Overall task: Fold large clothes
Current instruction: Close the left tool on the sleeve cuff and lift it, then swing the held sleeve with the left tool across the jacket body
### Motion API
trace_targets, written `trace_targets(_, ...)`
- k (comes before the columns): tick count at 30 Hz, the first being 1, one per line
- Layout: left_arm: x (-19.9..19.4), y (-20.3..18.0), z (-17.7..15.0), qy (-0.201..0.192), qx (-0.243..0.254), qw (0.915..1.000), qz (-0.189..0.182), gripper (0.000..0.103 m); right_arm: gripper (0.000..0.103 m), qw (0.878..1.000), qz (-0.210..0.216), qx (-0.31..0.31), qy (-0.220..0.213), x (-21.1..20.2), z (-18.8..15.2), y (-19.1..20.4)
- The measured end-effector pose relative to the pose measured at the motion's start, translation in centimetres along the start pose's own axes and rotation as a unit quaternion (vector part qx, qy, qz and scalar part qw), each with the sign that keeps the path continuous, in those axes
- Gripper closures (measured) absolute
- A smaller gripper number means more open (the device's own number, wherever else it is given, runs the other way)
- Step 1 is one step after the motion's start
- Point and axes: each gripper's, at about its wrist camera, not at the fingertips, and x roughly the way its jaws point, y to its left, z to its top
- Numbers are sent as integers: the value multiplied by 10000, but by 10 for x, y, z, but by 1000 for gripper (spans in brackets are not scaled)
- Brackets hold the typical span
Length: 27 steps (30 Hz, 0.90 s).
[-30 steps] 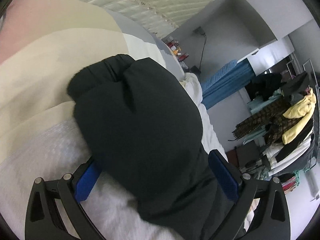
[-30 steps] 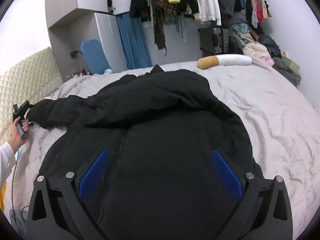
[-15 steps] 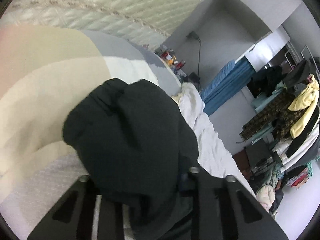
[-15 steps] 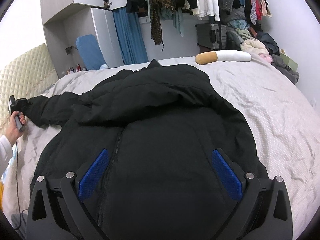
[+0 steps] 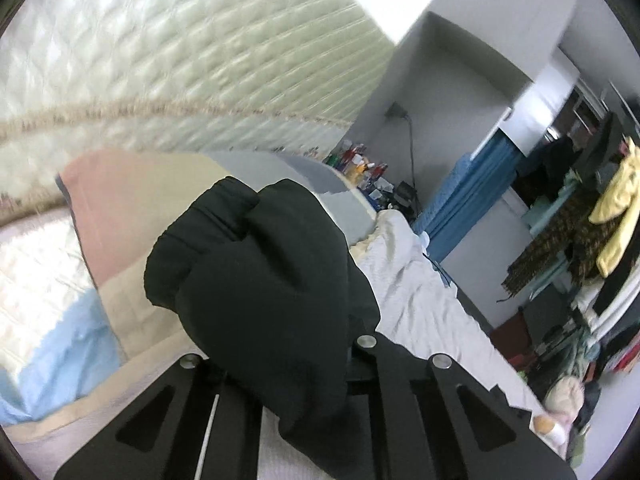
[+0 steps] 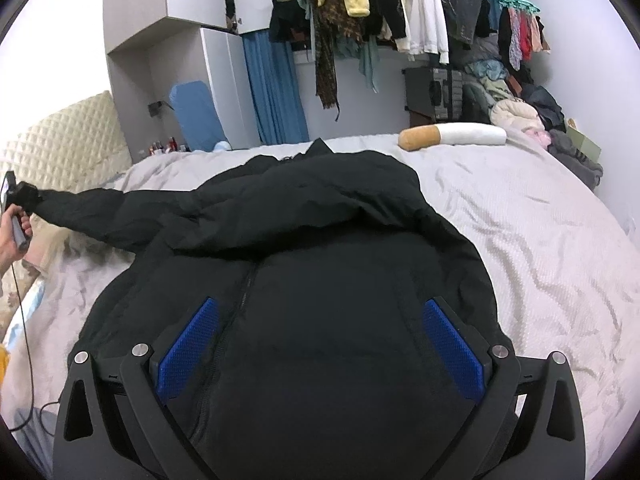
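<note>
- The bed (image 6: 540,240) is covered with a wrinkled pale grey sheet.
- A black jacket (image 6: 320,280) lies spread across the bed's middle, one sleeve (image 6: 88,212) stretched toward the quilted headboard (image 6: 60,148).
- A long white and tan bolster (image 6: 452,136) lies at the far edge.
- Pillows (image 5: 132,216) sit by the headboard.

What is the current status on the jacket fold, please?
Left gripper closing on sleeve cuff, sleeve lifted clear. Right gripper open over black jacket on bed. Nothing in the way.
</note>
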Motion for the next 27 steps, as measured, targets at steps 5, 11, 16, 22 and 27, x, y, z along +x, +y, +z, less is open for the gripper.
trace_targets(5,-39,-31,-3,-54,317,9995,-17,95,0,9999,82,-61,-6,-5,0,-5)
trace_targets(11,-85,-80,-7,-170,848,9962,-99,95,0,9997,165,-62,-148,-13,6,-10)
trace_targets(16,-119,-122,-6,-221,1158,9928,-202,95,0,9995,163,-88,-245,-16,10,-12)
trace_targets(22,-156,-171,-5,-295,1513,9876,-297,94,0,9985,111,-273,-452,-21,17,-13)
trace_targets(27,-182,-220,-19,-423,1931,9799,-264,94,0,9983,153,-275,-493,-22,22,-19)
